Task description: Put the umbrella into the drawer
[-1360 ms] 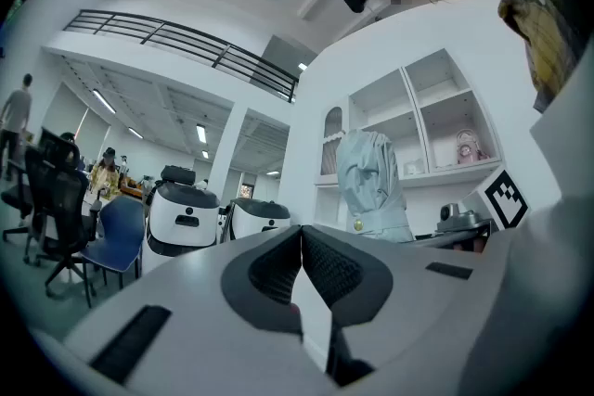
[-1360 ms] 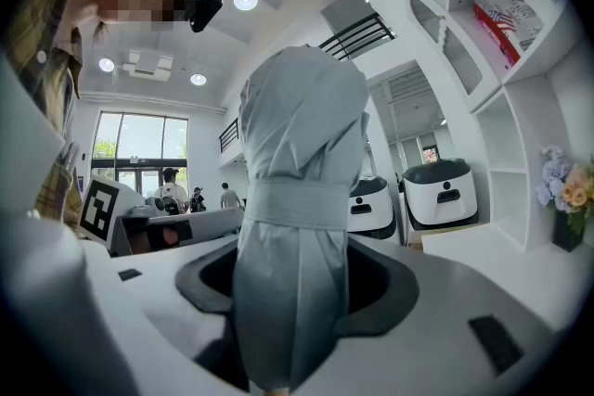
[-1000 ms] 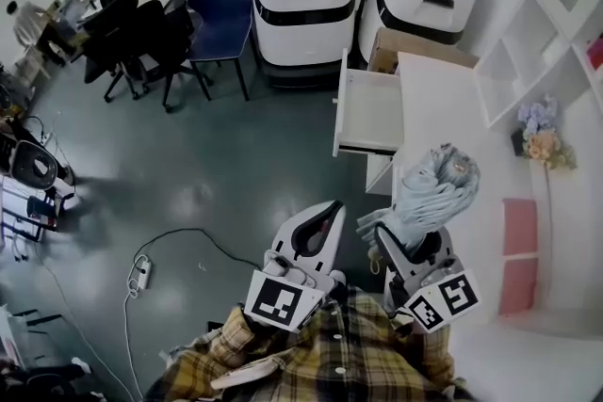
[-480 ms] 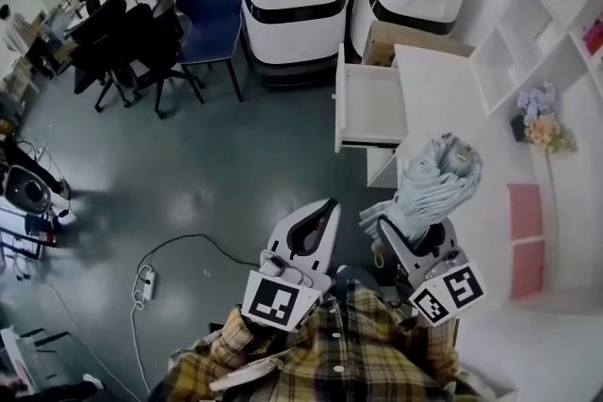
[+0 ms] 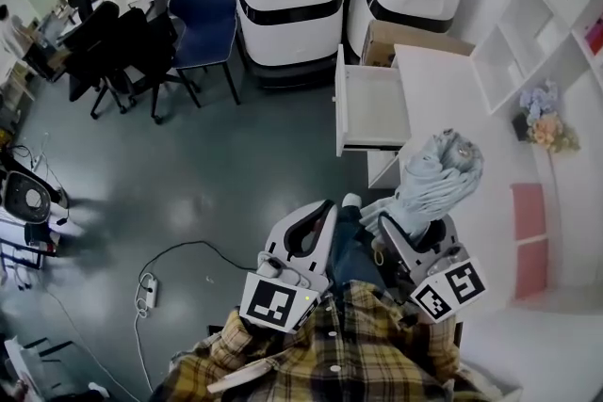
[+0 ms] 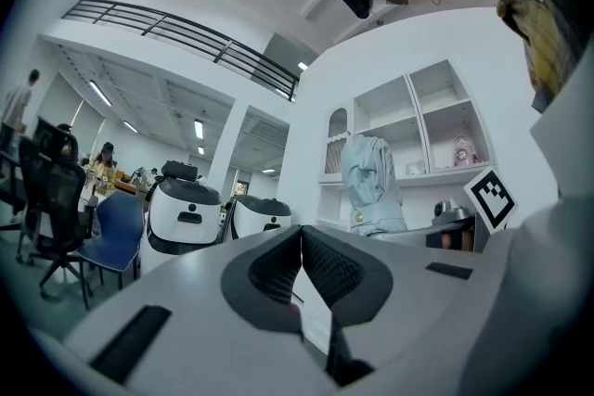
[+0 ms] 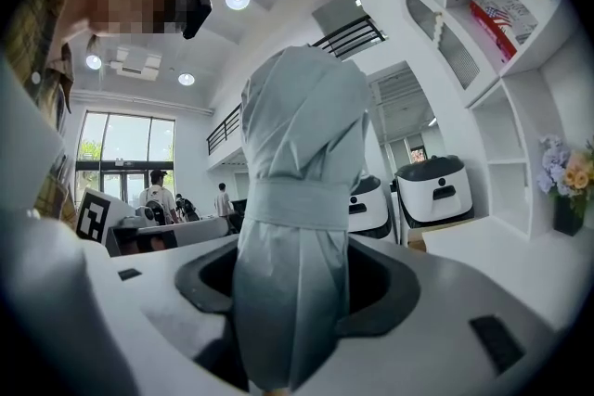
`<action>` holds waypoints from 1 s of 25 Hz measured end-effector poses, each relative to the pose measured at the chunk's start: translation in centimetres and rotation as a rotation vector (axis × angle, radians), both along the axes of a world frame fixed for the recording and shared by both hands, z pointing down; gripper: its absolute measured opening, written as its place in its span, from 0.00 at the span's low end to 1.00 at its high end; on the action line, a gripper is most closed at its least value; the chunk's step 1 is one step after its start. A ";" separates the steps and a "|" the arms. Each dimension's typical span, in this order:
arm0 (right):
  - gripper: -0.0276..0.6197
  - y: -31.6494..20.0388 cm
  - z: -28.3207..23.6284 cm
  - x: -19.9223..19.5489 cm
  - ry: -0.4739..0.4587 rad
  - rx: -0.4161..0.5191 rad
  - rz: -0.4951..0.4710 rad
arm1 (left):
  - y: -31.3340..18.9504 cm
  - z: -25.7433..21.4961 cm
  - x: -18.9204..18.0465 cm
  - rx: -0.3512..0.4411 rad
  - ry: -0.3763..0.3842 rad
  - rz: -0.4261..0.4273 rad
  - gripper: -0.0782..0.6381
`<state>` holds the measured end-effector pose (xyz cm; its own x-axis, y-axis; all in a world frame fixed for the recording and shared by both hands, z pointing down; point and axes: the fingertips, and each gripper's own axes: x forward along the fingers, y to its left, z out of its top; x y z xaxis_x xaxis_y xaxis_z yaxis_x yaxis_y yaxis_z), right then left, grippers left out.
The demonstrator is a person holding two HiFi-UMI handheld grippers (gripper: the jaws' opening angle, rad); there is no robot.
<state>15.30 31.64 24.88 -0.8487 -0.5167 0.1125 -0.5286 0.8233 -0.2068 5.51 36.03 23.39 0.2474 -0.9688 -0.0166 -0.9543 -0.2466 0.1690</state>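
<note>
Right gripper (image 7: 292, 292) fingers (image 7: 390, 283) pinch the folded umbrella (image 5: 435, 179) upright, presumably for carrying to the open drawer (image 5: 372, 108) at the worktop (image 5: 443, 85) edge; left gripper (image 6: 299, 264) fingers pressed together, empty.

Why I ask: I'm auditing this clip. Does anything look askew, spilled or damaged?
Nothing stands out. The umbrella is folded, strapped and clamped in the right gripper; the drawer stands open and looks empty; the left gripper is shut on nothing.
</note>
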 end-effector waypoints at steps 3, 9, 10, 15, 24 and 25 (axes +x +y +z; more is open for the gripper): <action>0.47 -1.5 0.6 -0.6 0.011 -0.002 -0.008 | -1.4 0.5 -0.5 -0.005 -0.001 0.001 0.14; 0.47 -6.8 2.2 -1.9 0.013 -0.032 -0.012 | -6.2 1.7 -1.9 -0.022 -0.004 -0.007 0.14; 0.47 -7.8 2.5 -2.2 0.015 -0.034 -0.014 | -7.3 2.0 -2.1 -0.025 -0.005 -0.010 0.14; 0.47 -13.5 2.9 -3.7 0.026 -0.058 -0.020 | -12.9 2.4 -3.5 -0.056 -0.015 -0.012 0.14; 0.47 -24.7 2.1 -5.5 0.044 -0.087 -0.039 | -25.6 0.9 -5.2 -0.057 0.002 -0.007 0.14; 0.47 -26.0 2.1 -5.5 0.046 -0.087 -0.039 | -27.0 0.8 -5.2 -0.055 0.004 -0.005 0.14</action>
